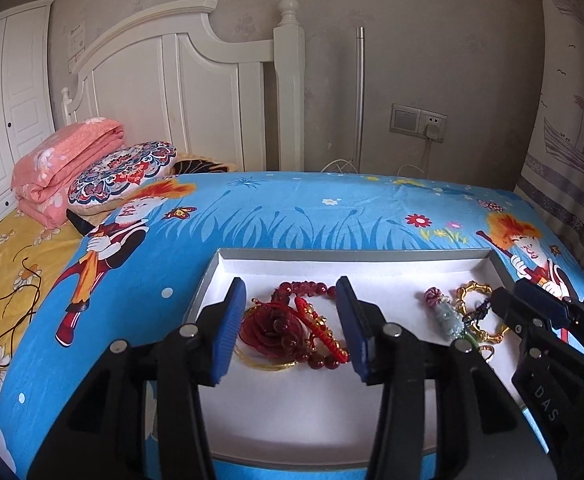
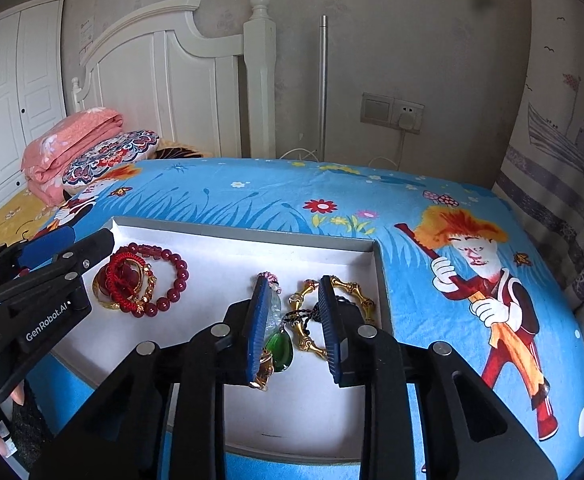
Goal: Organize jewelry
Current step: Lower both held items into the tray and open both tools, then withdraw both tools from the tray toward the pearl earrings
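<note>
Overhead, left hand-held gripper point(image 1: 292, 320) and right hand-held gripper point(image 2: 292, 328), both agape and empty, above tray point(image 2: 244, 232).

Glossy red bead bracelet point(image 2: 172, 280) and shiny gold bangle point(image 2: 347, 292) on matt white tray point(image 2: 228, 248).

Before you, a surface draped in a bright blue cartoon-print cloth point(image 1: 292, 216) carries a shallow white tray point(image 2: 228, 229), grey-rimmed, lying flat on it. To your left, a bed with a yellow floral sheet point(image 1: 0, 256) holds a folded pink quilt point(image 1: 64, 164), a patterned pillow point(image 1: 124, 168) leaning against it, and a loose dark cord point(image 1: 16, 300).
</note>
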Tool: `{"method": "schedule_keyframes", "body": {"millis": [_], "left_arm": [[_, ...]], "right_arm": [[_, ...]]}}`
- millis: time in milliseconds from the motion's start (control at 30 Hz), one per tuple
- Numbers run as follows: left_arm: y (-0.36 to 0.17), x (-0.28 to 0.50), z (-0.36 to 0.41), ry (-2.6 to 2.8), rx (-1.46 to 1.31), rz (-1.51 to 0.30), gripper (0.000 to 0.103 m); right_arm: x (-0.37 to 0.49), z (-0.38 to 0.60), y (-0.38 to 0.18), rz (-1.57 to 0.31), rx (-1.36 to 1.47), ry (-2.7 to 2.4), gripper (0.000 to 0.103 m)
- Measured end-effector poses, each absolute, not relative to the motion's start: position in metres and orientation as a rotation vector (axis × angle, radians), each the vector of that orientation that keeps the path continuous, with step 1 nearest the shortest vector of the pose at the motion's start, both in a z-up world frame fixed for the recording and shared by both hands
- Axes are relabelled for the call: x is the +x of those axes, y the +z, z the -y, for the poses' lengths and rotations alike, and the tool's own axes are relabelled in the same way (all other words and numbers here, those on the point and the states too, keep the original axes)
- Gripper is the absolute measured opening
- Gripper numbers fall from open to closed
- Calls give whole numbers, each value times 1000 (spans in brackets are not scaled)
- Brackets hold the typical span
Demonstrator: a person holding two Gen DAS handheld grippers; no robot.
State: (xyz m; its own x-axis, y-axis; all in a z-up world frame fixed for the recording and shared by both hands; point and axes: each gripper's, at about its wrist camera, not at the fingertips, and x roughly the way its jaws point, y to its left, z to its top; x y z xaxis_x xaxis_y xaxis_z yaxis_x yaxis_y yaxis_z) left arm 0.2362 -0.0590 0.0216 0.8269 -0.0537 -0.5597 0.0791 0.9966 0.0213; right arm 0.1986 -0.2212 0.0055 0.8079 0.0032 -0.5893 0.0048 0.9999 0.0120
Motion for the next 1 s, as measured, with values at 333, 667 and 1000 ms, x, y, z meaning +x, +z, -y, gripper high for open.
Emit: {"method": "schedule_keyframes", "body": {"millis": [333, 667, 1000], "left_arm": [[19, 184, 37, -49, 25, -604, 87], [0, 111, 18, -37, 30, -617, 91], [-38, 88, 12, -58, 35, -697, 91]], "right_arm": [[149, 220, 13, -598, 39, 38, 46], [87, 200, -4, -617, 34, 74, 46], [80, 204, -18, -628, 68, 49, 46]]}}
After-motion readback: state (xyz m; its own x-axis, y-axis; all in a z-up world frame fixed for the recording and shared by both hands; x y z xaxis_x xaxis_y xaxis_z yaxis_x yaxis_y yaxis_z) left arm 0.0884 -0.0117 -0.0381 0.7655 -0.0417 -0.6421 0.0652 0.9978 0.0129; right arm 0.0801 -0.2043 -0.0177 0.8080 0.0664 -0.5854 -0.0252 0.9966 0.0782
